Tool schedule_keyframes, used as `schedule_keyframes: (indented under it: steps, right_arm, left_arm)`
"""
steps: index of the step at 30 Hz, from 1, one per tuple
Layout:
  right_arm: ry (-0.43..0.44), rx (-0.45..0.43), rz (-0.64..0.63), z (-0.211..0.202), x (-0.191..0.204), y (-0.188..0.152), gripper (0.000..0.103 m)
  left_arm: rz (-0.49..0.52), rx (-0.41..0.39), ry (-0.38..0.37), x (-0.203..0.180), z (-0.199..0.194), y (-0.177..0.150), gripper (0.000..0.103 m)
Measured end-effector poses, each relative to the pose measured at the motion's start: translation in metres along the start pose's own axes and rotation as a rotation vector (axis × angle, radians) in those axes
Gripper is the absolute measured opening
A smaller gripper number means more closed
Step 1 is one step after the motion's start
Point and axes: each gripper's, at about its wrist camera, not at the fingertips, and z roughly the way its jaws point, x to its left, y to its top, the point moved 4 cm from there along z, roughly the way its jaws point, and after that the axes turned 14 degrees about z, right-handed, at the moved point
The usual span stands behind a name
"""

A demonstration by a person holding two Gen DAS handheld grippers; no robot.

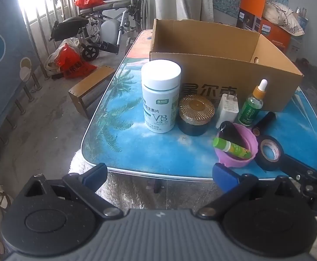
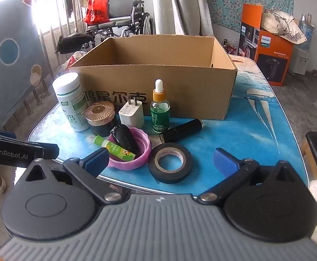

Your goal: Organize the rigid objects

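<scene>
On bench (image 2: 256,130), before empty carton (image 2: 158,82): bottles, jar, charger, tape roll (image 2: 169,165) unsorted | left gripper (image 1: 160,174), right gripper (image 2: 161,158) both wide open, empty | step: first pick pending | next: likely close on tape roll.

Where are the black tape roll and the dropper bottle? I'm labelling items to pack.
black tape roll (image 2: 170,165): right wrist view, on the roll's near black wall.
dropper bottle (image 2: 160,114): right wrist view, on its green labelled body.
</scene>
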Motion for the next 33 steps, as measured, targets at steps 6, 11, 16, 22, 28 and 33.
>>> schedule_keyframes:
  steps: [6,11,16,22,28,33]
  right_arm:
    - [-0.004,-0.006,-0.002,-0.0022,0.0018,0.0003,0.102]
    - [-0.005,-0.007,-0.002,-0.0026,0.0006,0.0005,0.102]
    - [-0.010,-0.005,0.001,-0.0072,0.0041,0.0013,0.102]
    - [-0.007,-0.002,-0.004,-0.0017,0.0028,-0.0017,0.102]
    - [-0.009,0.002,-0.002,-0.0045,0.0003,0.0018,0.102]
    - [-0.008,0.003,-0.001,-0.0053,-0.0003,0.0022,0.102]
  left_arm:
    - [-0.005,-0.012,0.000,0.0027,-0.0024,-0.0023,0.103]
    - [-0.003,-0.006,-0.004,0.0044,-0.0057,-0.0037,0.103]
    - [0.006,-0.001,0.005,-0.0001,-0.0028,-0.0027,0.103]
    - [0.012,-0.004,0.005,-0.0016,-0.0031,-0.0020,0.103]
    - [0.011,-0.003,0.004,-0.0021,-0.0030,-0.0024,0.103]
    - [0.011,-0.002,0.003,-0.0020,-0.0022,-0.0027,0.103]
